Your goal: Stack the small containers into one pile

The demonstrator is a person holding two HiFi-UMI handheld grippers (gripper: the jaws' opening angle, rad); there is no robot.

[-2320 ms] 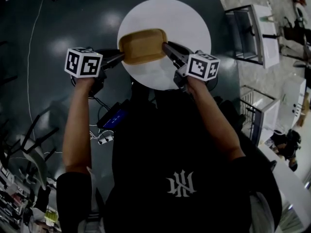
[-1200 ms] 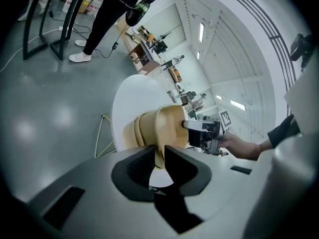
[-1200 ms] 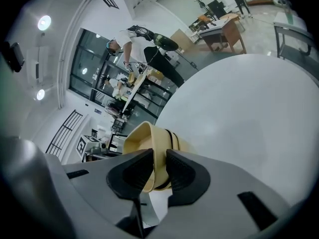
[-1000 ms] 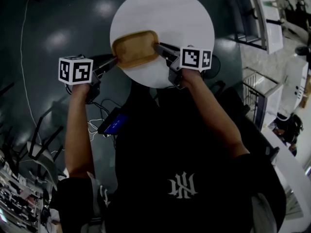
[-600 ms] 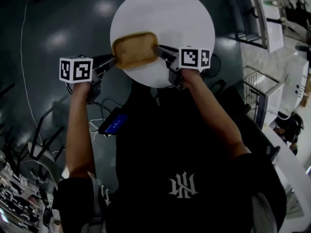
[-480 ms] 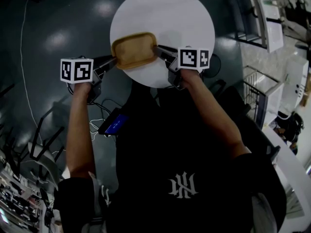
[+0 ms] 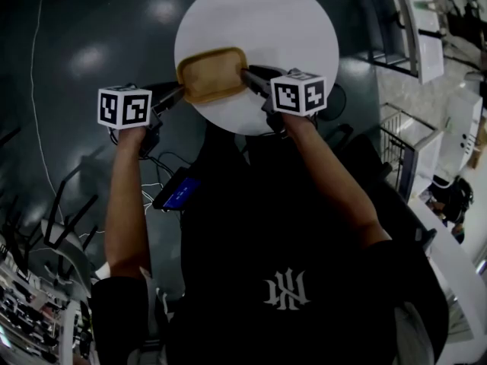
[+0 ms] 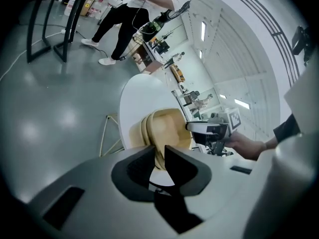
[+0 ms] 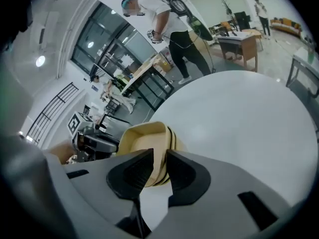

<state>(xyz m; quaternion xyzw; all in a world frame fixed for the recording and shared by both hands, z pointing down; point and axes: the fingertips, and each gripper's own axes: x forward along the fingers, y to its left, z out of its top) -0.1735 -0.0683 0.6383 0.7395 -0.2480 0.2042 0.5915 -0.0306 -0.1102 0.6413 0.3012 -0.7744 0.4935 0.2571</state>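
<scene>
Rolling: my right gripper [image 9: 159,159] has turned about its own axis in the last half second. Its marker cube [image 7: 298,93] shows different faces in the head view, while the hand has kept its place.
Pile: the nested tan containers [image 7: 213,74] have not shifted. They sit at the near-left edge of the round white bench [image 7: 281,21], and I cannot tell whether they rest on it or hang just above.
Meaning: the layered rims read as one pile already, so I judge this a squaring-up before letting go.
Right gripper: jaws partly closed, pinching the rim at the pile's right end.
Left gripper [image 8: 158,153]: jaws narrow, clamped on the rim at the pile's left end.
</scene>
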